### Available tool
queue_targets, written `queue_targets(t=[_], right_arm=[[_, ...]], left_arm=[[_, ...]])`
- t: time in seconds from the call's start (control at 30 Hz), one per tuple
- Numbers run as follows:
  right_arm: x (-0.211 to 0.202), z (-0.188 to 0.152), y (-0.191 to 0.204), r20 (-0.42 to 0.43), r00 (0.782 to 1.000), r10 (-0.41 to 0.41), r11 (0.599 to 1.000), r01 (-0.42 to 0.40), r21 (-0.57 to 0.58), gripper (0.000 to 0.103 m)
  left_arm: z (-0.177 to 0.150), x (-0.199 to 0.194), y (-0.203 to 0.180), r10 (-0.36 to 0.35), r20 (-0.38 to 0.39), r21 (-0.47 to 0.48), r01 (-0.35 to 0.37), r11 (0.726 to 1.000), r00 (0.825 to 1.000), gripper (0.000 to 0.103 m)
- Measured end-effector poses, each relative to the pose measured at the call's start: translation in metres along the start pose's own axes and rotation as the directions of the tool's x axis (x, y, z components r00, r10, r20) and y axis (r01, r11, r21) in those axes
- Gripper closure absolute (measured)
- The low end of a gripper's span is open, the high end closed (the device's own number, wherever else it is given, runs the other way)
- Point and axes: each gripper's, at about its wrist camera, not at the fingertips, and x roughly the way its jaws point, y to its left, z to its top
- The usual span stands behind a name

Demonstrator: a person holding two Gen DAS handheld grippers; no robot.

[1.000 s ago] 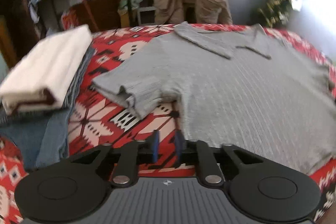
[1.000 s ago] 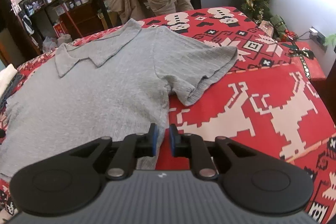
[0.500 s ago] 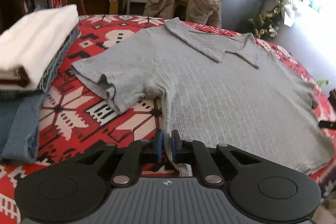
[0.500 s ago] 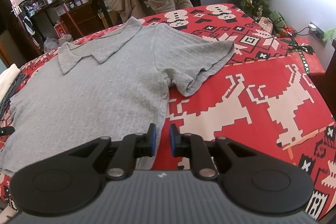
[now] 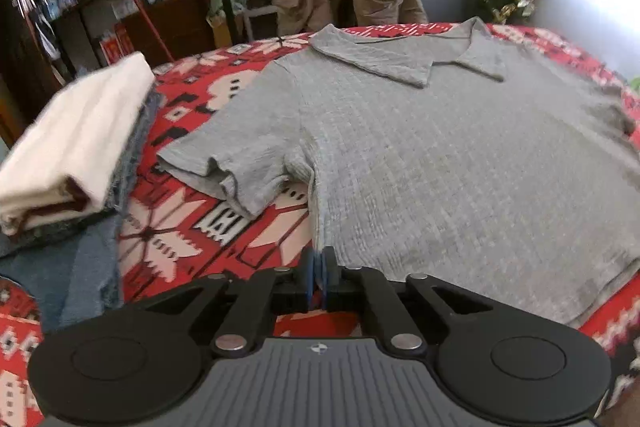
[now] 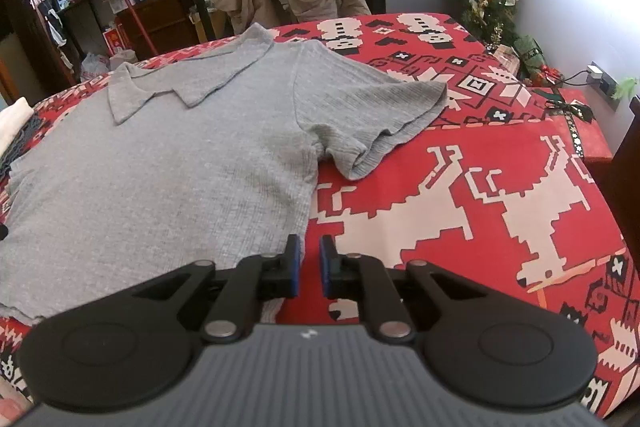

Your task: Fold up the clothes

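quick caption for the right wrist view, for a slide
Right gripper, slightly open, at the side edge of a grey polo shirt spread flat on a red patterned blanket.

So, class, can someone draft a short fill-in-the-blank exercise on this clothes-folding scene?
1. The polo shirt lying flat is ____ in colour.
2. The left gripper is shut on the shirt's bottom ____.
3. The folded stack has a ____ garment on top.
4. The right gripper has its jaws ____.

Missing words: grey; corner; white; open

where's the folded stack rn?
Left wrist view, far left: the folded stack sits on the red blanket, just off the grey shirt's sleeve.
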Motion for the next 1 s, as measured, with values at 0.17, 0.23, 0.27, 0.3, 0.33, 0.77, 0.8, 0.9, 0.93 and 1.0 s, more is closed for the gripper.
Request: queue_targets(t=[0.17,0.23,0.27,0.3,0.33,0.77,0.8,0.9,0.93,1.0], right_arm=[[-0.024,-0.006,-0.006,0.027,1.000,0.007,1.000,-0.007,0.013,0.090],[-0.032,-0.012,-0.009,0.025,1.000,0.012,1.000,-0.013,0.021,0.090],[-0.036,-0.015,-0.010,0.024,1.000,0.014,1.000,-0.015,0.023,0.089],[-0.038,-0.018,-0.010,0.022,1.000,0.016,1.000,-0.016,0.023,0.087],[-0.041,-0.022,-0.011,0.021,1.000,0.017,1.000,-0.018,0.024,0.085],[-0.054,-0.042,-0.008,0.004,0.998,0.060,0.997,-0.060,0.041,0.078],[-0.055,-0.042,-0.007,0.008,0.997,0.071,0.997,-0.071,0.042,0.075],[-0.054,-0.043,-0.005,0.000,0.996,0.089,0.995,-0.089,0.044,0.073],[-0.051,-0.044,-0.004,-0.017,0.996,0.087,0.995,-0.086,0.040,0.073],[-0.043,-0.047,-0.004,-0.051,0.996,0.079,0.997,-0.078,0.030,0.086]], left_arm=[[-0.001,-0.008,0.029,-0.103,-0.009,-0.158,0.101,0.982,0.995,0.088],[-0.009,-0.017,0.031,-0.179,-0.006,-0.241,0.173,0.955,0.984,0.088],[-0.013,-0.020,0.031,-0.204,-0.012,-0.257,0.194,0.947,0.979,0.088],[-0.017,-0.022,0.029,-0.221,-0.021,-0.263,0.208,0.942,0.975,0.088],[-0.020,-0.025,0.027,-0.239,-0.029,-0.270,0.223,0.937,0.971,0.088],[-0.035,-0.029,-0.002,-0.249,-0.086,-0.207,0.227,0.952,0.965,0.098],[-0.036,-0.029,-0.002,-0.246,-0.088,-0.201,0.224,0.954,0.965,0.099],[-0.037,-0.031,-0.002,-0.236,-0.091,-0.184,0.216,0.959,0.967,0.099],[-0.038,-0.032,-0.002,-0.236,-0.092,-0.182,0.216,0.959,0.968,0.099],[-0.039,-0.032,-0.001,-0.235,-0.093,-0.177,0.216,0.960,0.968,0.099]])
